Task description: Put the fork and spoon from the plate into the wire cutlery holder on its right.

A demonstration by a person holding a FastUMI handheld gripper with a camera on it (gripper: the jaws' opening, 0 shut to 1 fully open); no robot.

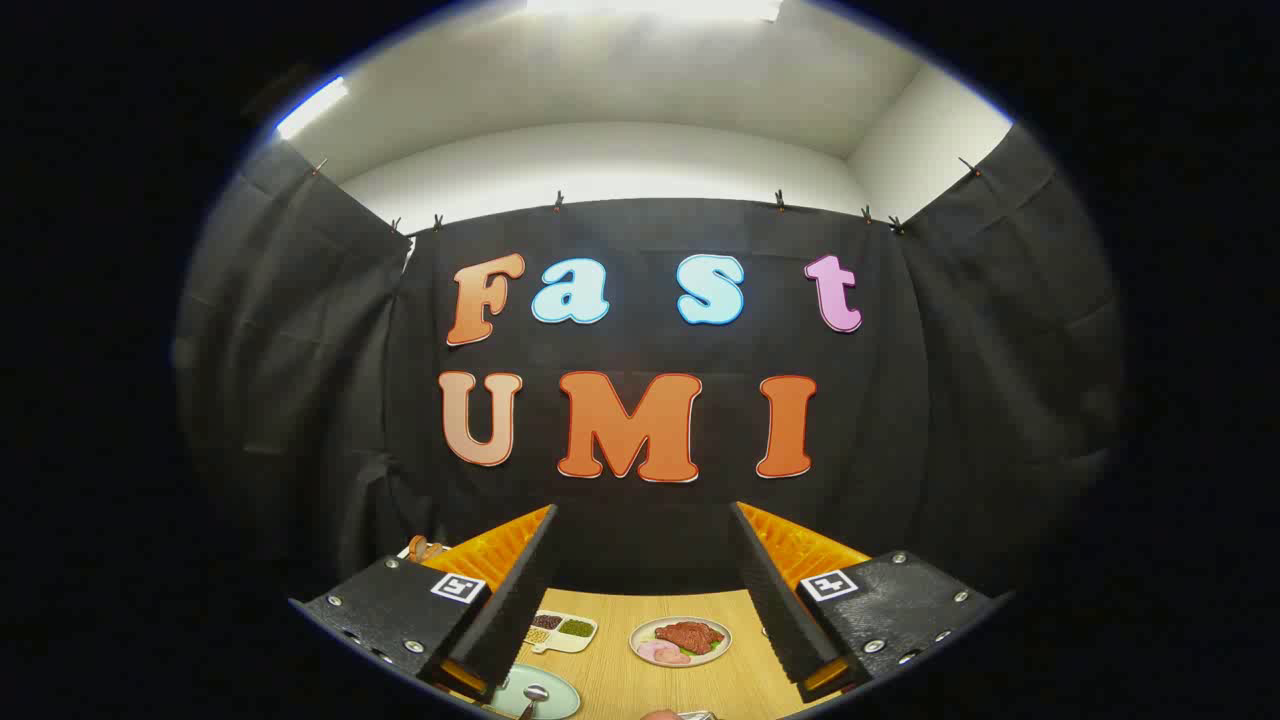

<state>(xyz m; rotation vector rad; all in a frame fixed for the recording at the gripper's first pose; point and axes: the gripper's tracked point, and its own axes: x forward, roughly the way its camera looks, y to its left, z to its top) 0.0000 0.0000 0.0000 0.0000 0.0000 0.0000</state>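
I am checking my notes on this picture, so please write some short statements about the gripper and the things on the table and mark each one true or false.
1. The gripper is open, with nothing between its fingers. True.
2. A plate of meat stands on the wooden table beyond the fingers. True.
3. The gripper is shut on the spoon. False: the spoon lies on the pale green plate near the left finger, untouched.
4. The divided dish of beans is stacked on the plate of meat. False: it stands apart, to the left of it.
5. The table is covered with a white cloth. False: bare wood shows.
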